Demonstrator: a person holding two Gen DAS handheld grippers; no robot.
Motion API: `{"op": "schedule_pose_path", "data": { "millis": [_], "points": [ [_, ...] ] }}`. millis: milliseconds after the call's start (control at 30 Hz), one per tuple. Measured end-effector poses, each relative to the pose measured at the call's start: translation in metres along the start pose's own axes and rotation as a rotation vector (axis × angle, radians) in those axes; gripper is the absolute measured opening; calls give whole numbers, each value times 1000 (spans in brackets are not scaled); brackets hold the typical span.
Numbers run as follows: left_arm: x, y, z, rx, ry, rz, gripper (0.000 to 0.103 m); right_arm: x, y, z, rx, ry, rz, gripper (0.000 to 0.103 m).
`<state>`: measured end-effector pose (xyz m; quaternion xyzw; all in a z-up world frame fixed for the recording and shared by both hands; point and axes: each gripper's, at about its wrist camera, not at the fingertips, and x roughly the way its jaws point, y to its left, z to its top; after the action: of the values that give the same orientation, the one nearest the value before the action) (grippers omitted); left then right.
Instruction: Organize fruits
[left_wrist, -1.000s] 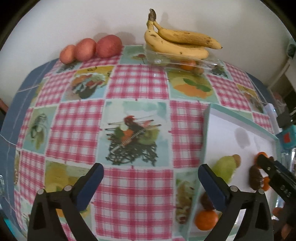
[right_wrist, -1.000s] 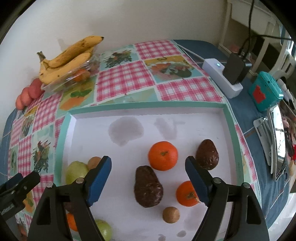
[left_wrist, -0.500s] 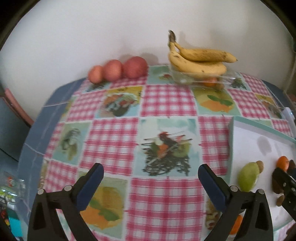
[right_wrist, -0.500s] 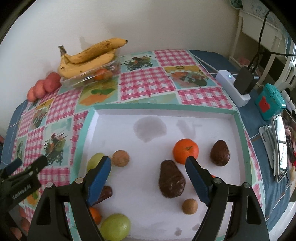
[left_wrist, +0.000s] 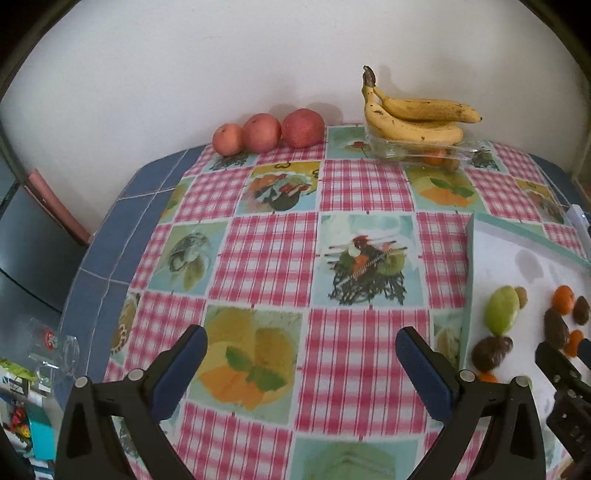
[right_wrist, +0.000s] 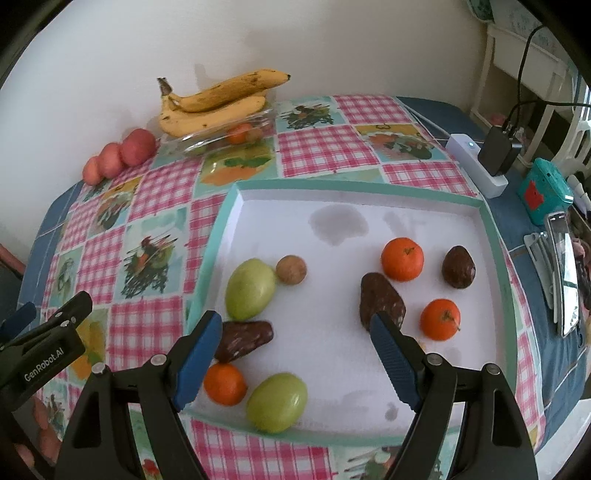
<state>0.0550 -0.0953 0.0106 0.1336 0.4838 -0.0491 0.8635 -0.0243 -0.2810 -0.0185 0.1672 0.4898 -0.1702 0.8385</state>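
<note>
The white foam tray with a mint-green rim (right_wrist: 495, 236) lies on the bench under a pink-checked, picture-printed oilcloth (left_wrist: 266, 254), and it carries a loose mix of fruit: 3 orange tangerines (right_wrist: 402, 258), 2 green oval fruits (right_wrist: 250, 288), 3 dark brown avocados (right_wrist: 382, 302) and 1 small round tan fruit (right_wrist: 291, 270). At the back by the wall stand 3 reddish round fruits in a row (left_wrist: 262, 133) and a clear plastic punnet (left_wrist: 417, 151) with 2 yellow speckled bananas (left_wrist: 413, 120) resting across its top. The right tool (right_wrist: 295, 354) hangs over the near half of the tray, its blue-padded jaws spread wide and holding nothing; the left tool (left_wrist: 301, 365) is likewise spread and empty, poised over bare oilcloth left of the tray. The mixed tray suggests sorting is wanted, but whether it is being filled or emptied cannot be told from this. For a good pick, the right tool would do well to centre on 1 fruit only. The avocado (right_wrist: 243, 339) by the left pad lies touching a green fruit and close to a tangerine (right_wrist: 224, 384), so closing there risks nudging neighbours. Round fruits may roll on the smooth foam, so a level, gentle pinch across the widest part seems wise, and soft avocados want light pressure.
</note>
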Motion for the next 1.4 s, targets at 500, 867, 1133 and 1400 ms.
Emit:
{"op": "schedule_pose_path", "data": {
  "millis": [500,867,1133,1400],
  "points": [
    [-22,19,-49,26,86,2,103,-20,10,-36,-35,32,24,83],
    [-42,36,-68,10,37,-21,103,-35,18,-60,-68,23,39,83],
    [-46,45,-79,-3,41,-21,103,-44,25,-71,-96,11,38,83],
    [-45,50,-78,-25,45,-39,103,-50,28,-73,-113,-8,48,83]
  ]
}}
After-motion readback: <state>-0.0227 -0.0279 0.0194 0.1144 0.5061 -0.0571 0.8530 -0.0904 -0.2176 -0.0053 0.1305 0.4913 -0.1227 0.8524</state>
